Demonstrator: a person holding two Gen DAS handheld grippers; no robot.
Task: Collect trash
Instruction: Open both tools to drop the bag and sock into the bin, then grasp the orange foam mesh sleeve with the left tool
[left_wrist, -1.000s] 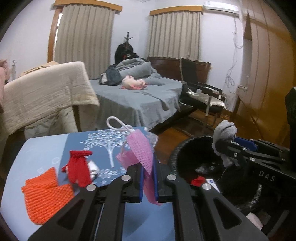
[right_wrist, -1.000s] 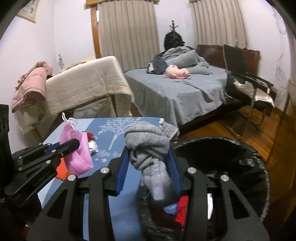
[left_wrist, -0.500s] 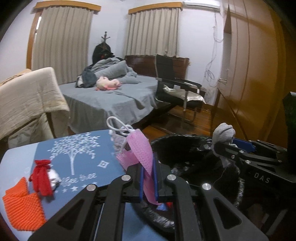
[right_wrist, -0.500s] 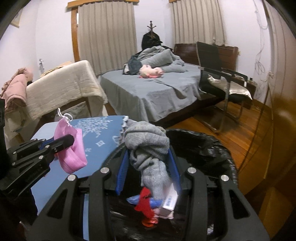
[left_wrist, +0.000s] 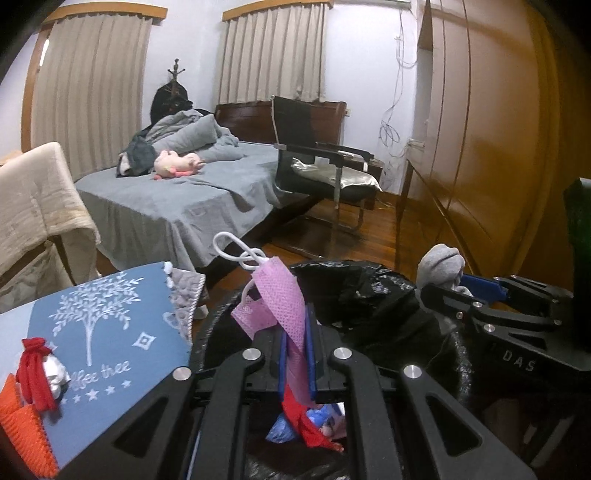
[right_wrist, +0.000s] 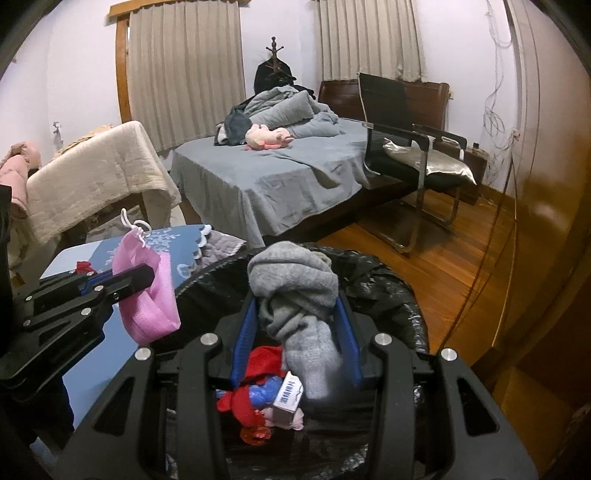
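My left gripper is shut on a pink mesh pouch with a white cord loop, held over the near rim of a black-lined trash bin. The same pink mesh pouch hangs at the left of the right wrist view. My right gripper is shut on a bunched grey sock above the trash bin. Inside the bin lie a red cloth, a blue wrapper and a small white box.
A blue tablecloth with a white tree print covers the table at left; on it lie a red cloth and an orange mesh piece. Beyond stand a grey bed, a black chair and a wooden wardrobe.
Both grippers have moved right, from above the table to above the trash bin, each still holding its item. The bin's contents now show below the fingers.
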